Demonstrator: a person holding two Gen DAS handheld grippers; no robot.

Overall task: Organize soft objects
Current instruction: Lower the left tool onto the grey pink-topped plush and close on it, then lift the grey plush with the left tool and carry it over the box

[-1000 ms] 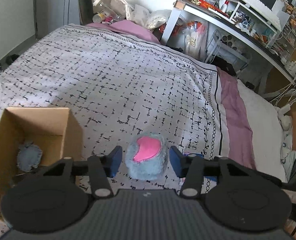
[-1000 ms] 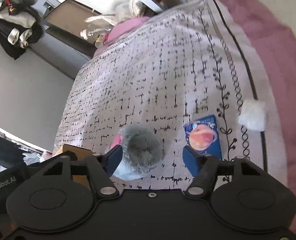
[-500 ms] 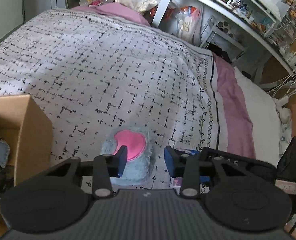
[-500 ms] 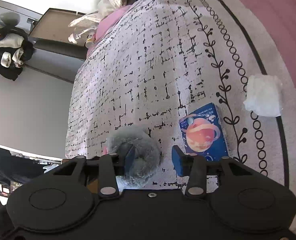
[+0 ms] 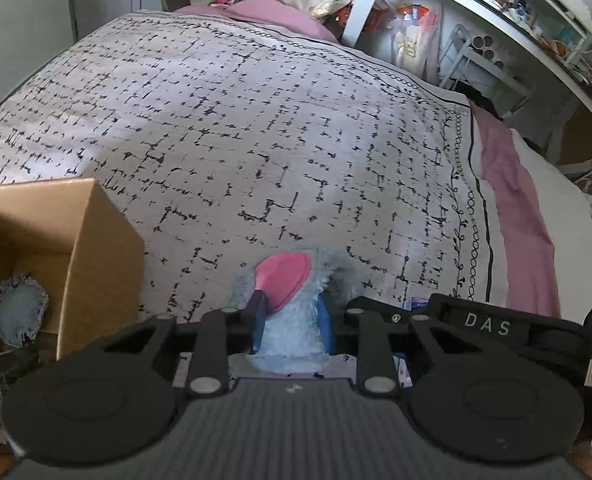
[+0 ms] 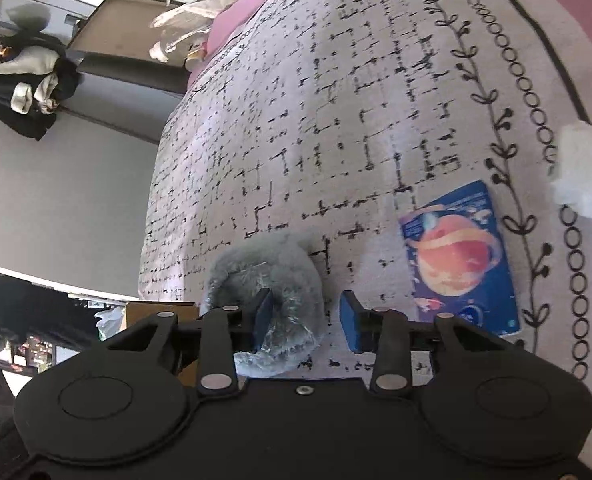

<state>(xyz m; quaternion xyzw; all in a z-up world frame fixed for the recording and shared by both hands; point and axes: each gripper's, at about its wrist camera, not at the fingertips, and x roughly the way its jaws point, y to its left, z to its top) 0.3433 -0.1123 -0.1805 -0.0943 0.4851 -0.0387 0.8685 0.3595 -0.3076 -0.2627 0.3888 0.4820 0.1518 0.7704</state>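
A fluffy grey-blue plush [image 5: 292, 324] with a pink patch [image 5: 284, 280] lies on the patterned bedspread. My left gripper [image 5: 292, 320] is shut on it, blue pads pressing both sides. In the right wrist view the same plush [image 6: 268, 280] sits at the left pad of my right gripper [image 6: 307, 320], whose jaws stand apart with only bedspread between the tips. A cardboard box [image 5: 76, 240] stands to the left and holds a grey fuzzy pad [image 5: 20, 312].
A blue packet with an orange planet picture [image 6: 460, 260] lies on the bed right of the plush. A white fluffy piece [image 6: 588, 172] lies further right. A pink sheet [image 5: 516, 216] borders the bedspread. A cluttered white desk [image 5: 496, 12] stands behind.
My left gripper closed from wide open onto the plush and squeezed it. My right gripper narrowed and moved closer over the bed. The box shifted left in view.
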